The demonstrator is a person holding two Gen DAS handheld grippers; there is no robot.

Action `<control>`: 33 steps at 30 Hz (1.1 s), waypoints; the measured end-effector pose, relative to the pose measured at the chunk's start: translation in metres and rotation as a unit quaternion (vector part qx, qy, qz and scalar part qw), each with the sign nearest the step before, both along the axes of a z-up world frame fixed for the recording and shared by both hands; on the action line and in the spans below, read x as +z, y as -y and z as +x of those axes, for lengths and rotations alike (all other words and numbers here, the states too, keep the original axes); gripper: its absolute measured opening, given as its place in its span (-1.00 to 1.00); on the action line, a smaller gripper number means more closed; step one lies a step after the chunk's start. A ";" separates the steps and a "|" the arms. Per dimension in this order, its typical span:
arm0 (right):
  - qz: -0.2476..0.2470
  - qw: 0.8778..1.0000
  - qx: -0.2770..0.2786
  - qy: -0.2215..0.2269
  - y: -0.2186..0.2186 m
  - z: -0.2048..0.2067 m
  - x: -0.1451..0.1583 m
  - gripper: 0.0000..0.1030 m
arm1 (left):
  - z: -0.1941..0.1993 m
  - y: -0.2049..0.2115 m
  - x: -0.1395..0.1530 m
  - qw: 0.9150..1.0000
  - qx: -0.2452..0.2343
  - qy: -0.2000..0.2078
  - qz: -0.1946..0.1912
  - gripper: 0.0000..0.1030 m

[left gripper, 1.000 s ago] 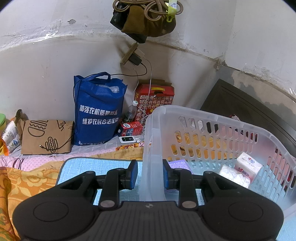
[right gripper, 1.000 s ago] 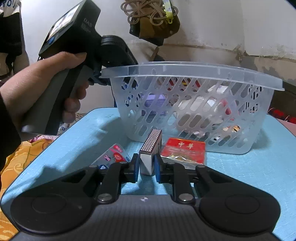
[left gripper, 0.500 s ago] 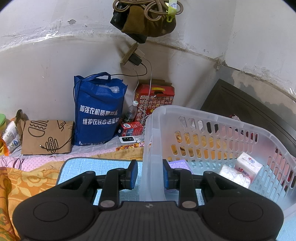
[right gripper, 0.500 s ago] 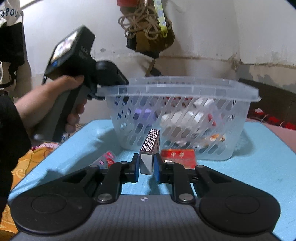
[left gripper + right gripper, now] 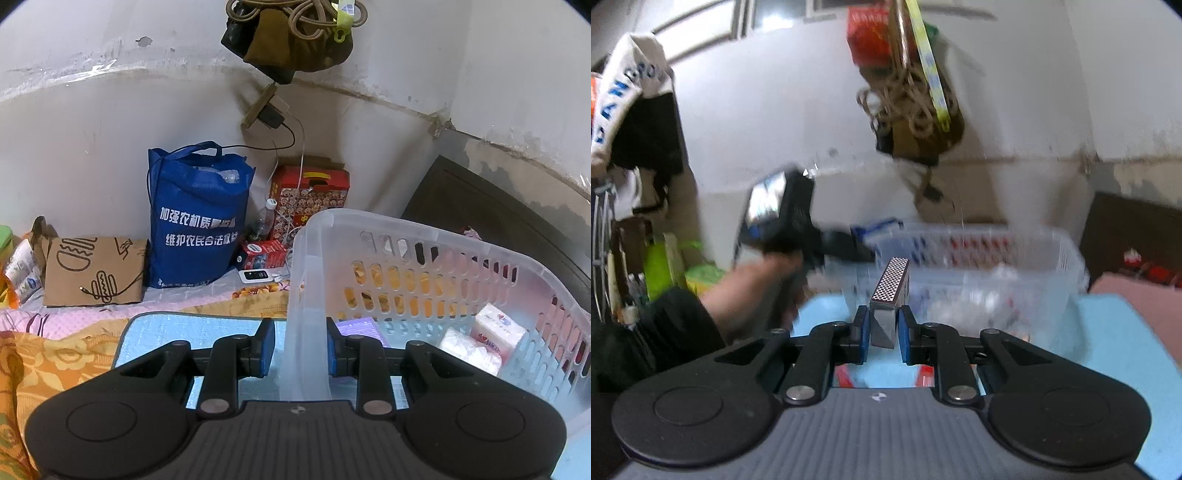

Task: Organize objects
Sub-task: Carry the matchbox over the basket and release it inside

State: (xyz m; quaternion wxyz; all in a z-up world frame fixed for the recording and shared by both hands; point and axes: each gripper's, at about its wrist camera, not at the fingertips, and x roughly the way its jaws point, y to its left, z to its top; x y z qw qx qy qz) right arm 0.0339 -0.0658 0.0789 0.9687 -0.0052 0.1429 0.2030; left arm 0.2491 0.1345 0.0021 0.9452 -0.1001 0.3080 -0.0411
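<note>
Matchbox (image 5: 888,295) between right gripper (image 5: 882,330) pads, seemingly above blurred basket (image 5: 979,266).

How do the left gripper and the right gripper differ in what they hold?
The left gripper clamps the clear basket by its corner wall; the right gripper pinches a small matchbox. The basket rests on the blue mat; the matchbox is lifted clear. Both are shut.
</note>
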 end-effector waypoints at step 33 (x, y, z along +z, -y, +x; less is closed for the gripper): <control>-0.020 0.994 -0.111 0.010 0.006 0.133 0.024 0.95 | -0.001 0.005 -0.003 1.000 -0.002 0.003 0.004 -0.36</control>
